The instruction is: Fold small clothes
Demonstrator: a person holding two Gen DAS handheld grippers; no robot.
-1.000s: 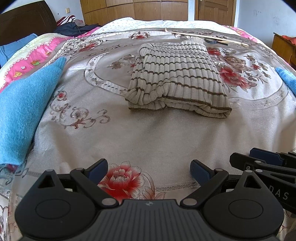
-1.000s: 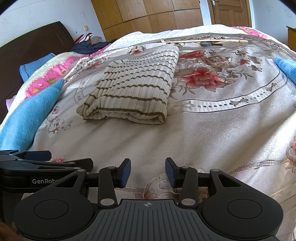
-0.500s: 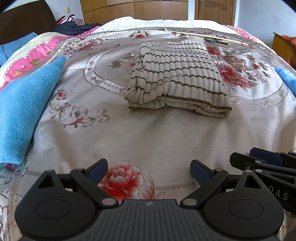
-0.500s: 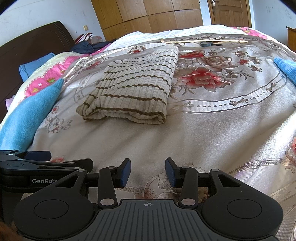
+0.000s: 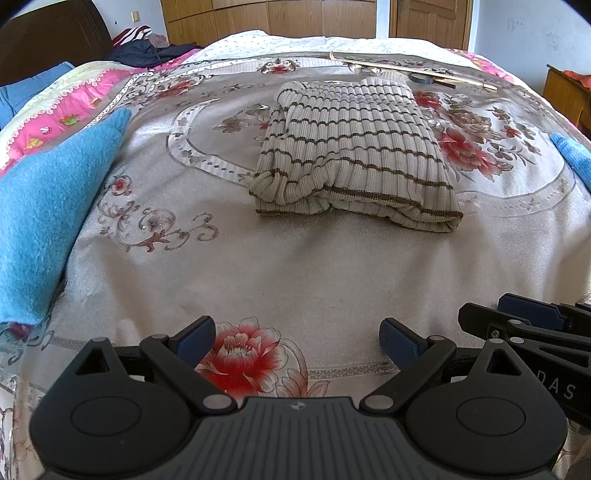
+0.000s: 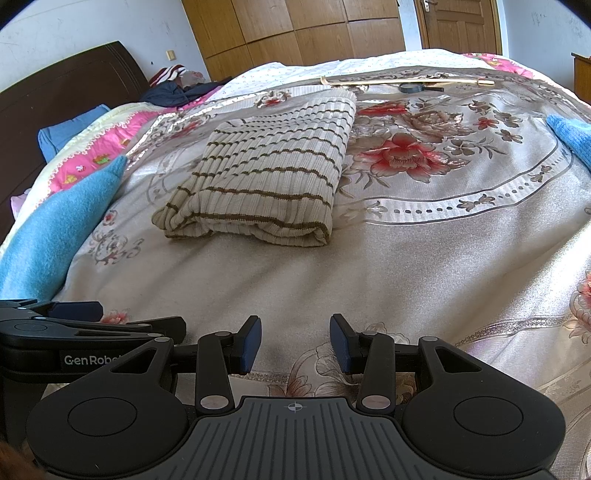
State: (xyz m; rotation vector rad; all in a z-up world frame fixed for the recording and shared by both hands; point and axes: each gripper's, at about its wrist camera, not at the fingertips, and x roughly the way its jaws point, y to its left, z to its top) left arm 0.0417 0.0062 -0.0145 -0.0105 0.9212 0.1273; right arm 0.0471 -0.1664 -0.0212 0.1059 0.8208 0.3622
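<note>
Bed [image 5: 295, 258]: I see a floral quilt in grey, red and pink spread across it; it carries everything listed below.
Wardrobe [image 6: 295, 33]: wooden panels on the far wall, beyond the sweater.
Headboard [image 6: 66, 81]: dark wood, far left of the sweater.
Blue blanket [image 5: 48, 206]: fuzzy, lying well to the left of the sweater; a second blue piece [image 6: 572, 136] shows well to its right.
Sweater [image 5: 354, 155]: cream rib knit with thin brown stripes, folded into a rough rectangle, lying at the middle of the bed, untouched by either tool.
Dark clothes [image 6: 177, 90]: heaped beyond the sweater, toward the headboard.
Left gripper [image 5: 297, 339]: I hold it low over the quilt, well short of the sweater's near edge; fingers [image 5: 195, 338] spread wide, nothing between them.
Right gripper [image 6: 295, 343]: just beside the left one, equally short of the sweater; fingers [image 6: 251, 343] apart with a moderate gap, holding nothing.
Wooden stick [image 6: 406, 82]: thin, lying just past the sweater's far end.
Small dark round object [image 6: 412, 88]: beside the stick; I cannot tell what it is.
</note>
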